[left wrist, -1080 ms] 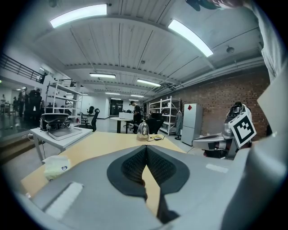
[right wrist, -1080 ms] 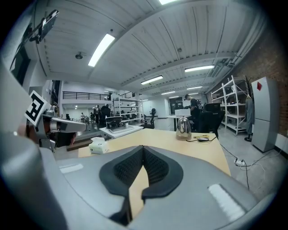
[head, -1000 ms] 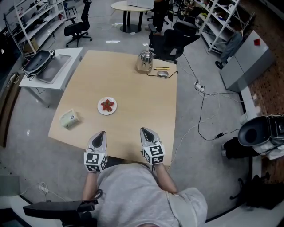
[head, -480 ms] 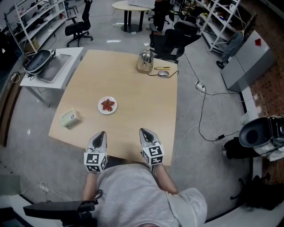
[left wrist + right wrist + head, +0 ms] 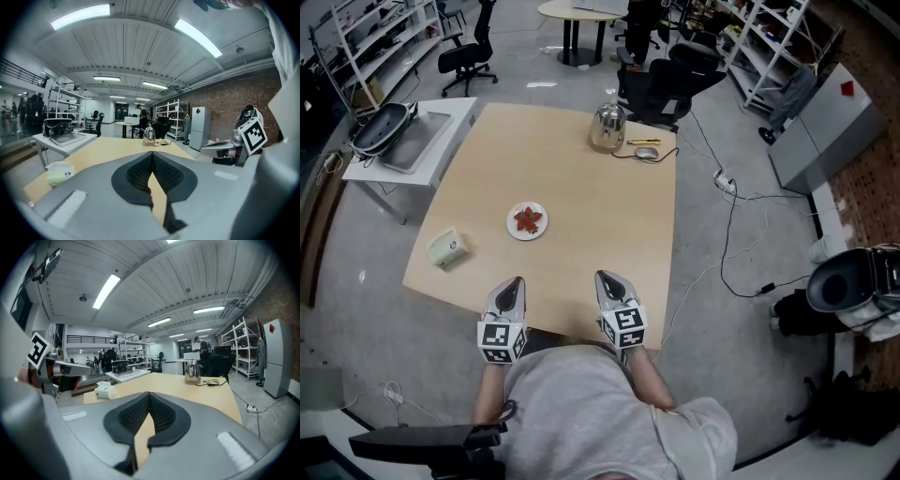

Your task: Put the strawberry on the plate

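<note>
Fingers point(image 5: 137, 174) of the left gripper point(image 5: 517, 281) are clenched tip to tip with nothing between them. The right gripper point(image 5: 602, 276) is in the same condition: its fingers point(image 5: 165, 416) are pressed together and empty. Both grippers hover over the near edge of the worktop point(image 5: 600, 216), side by side and well apart from the task items.

The strawberry point(image 5: 526, 220) lies on the plate point(image 5: 513, 233), inside the rim. The plate sits between the left edge and the middle of the worktop, beyond the left gripper. A small pale pack point(image 5: 447, 250) sits near the left edge. A steel kettle point(image 5: 606, 129) and a computer mouse point(image 5: 646, 155) stand at the far edge.

Judgement: the placement appears complete, and the step in hand is a parked rest position.

Recommended practice:
1. Hold both grippers low over the near edge, clear of the plate.
2. Confirm from the head view that the fruit rests wholly within the rim and does not overhang it.
3. If a correction is needed, use the left gripper, which is nearer. Part its fingers before approaching and close gently, since soft fruit is likely to bruise.
4. Avoid nudging the plate, as a light plate could slide on the smooth worktop.
</note>
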### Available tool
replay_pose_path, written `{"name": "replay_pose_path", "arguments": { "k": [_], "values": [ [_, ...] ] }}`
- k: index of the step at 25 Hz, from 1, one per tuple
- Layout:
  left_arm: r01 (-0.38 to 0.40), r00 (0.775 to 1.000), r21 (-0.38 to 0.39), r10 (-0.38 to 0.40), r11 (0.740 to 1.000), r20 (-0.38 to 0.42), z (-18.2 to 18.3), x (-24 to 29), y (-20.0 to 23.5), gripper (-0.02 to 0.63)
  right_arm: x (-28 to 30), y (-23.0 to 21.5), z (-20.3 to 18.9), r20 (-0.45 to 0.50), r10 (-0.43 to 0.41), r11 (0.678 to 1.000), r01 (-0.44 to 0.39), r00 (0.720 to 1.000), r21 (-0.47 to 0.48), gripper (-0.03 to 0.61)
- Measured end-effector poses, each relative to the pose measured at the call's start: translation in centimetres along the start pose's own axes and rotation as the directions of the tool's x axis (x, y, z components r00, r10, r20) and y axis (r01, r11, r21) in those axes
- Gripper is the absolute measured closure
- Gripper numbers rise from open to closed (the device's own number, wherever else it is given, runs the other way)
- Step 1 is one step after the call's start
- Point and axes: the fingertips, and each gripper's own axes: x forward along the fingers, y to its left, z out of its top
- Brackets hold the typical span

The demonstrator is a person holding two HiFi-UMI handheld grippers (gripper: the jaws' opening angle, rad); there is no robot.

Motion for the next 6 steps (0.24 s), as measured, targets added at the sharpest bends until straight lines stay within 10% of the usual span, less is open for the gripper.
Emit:
{"name": "replay_pose_path", "arguments": {
  "k": [6],
  "values": [
    [-0.003,1.000,0.001,0.003,1.000,-0.001,-0.08,0.05,0.24,0.594,0.19,0.21,-0.15,0.001,0.005,1.000,-0.005,1.000,0.002,0.572]
  ]
}}
